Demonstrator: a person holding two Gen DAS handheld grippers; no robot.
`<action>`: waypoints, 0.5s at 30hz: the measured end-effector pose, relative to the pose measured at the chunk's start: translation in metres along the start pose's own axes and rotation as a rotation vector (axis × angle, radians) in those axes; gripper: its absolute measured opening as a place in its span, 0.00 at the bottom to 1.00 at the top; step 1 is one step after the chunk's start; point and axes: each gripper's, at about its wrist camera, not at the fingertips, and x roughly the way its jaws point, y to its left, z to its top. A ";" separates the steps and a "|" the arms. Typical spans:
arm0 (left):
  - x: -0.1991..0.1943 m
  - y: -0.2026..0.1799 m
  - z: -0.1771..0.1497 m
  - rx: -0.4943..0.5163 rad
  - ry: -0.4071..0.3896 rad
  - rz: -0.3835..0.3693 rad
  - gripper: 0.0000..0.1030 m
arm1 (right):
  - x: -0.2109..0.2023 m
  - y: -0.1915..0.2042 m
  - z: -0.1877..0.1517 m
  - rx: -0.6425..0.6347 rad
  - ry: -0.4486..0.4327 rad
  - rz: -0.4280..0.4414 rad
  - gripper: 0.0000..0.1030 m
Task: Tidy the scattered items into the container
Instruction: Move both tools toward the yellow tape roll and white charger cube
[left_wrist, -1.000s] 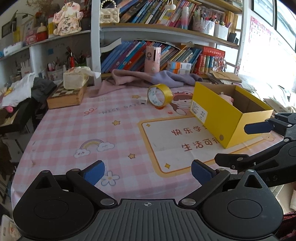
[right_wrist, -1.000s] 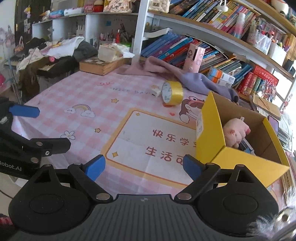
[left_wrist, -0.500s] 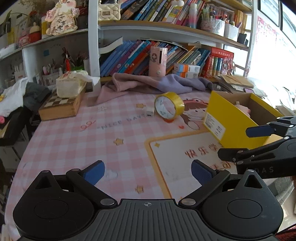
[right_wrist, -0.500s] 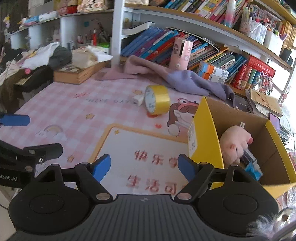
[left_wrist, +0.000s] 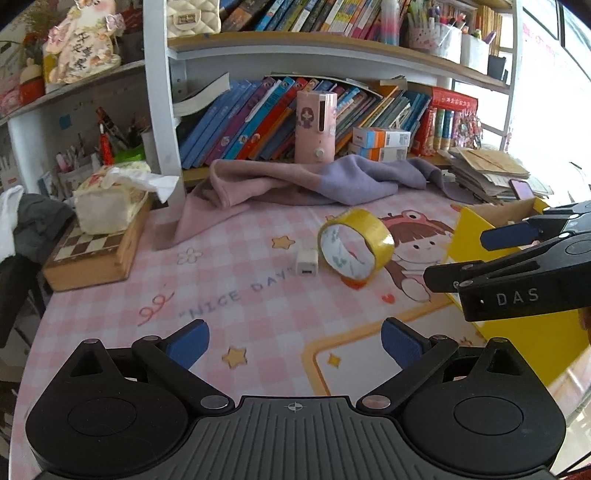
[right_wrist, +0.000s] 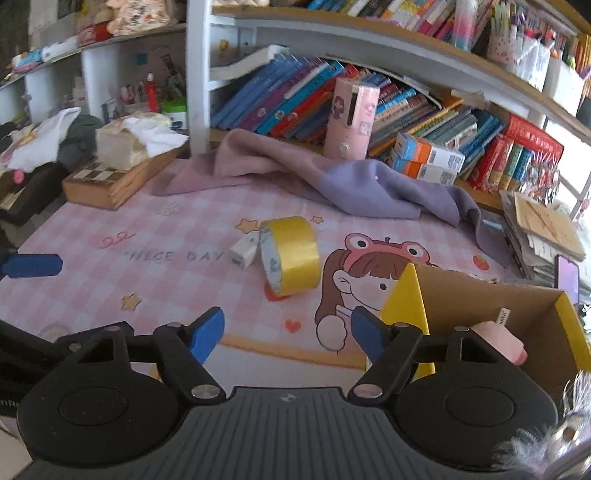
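Upright yellow tape roll

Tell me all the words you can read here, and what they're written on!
"NICE DAY": on the pink checked table mat.
"DAS": on the right gripper, seen from the left wrist camera.
Book spines, small boxes and the plush sign: too small or blurred to read.

**Count of things on the counter**

One roll of yellow tape stands on edge. One small white charger block sits just beside it. One yellow cardboard box holds one pink plush toy. One pink-and-purple cloth, one wooden chessboard box, one tissue pack, two orange-and-blue cartons.
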 end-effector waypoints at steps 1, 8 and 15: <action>0.007 0.001 0.002 -0.001 0.004 -0.002 0.97 | 0.007 -0.001 0.003 0.001 0.012 0.001 0.69; 0.052 0.009 0.013 -0.002 0.057 -0.010 0.97 | 0.049 -0.011 0.029 -0.012 0.025 -0.034 0.66; 0.089 0.013 0.025 0.012 0.081 -0.016 0.95 | 0.082 -0.018 0.041 -0.014 0.065 -0.017 0.65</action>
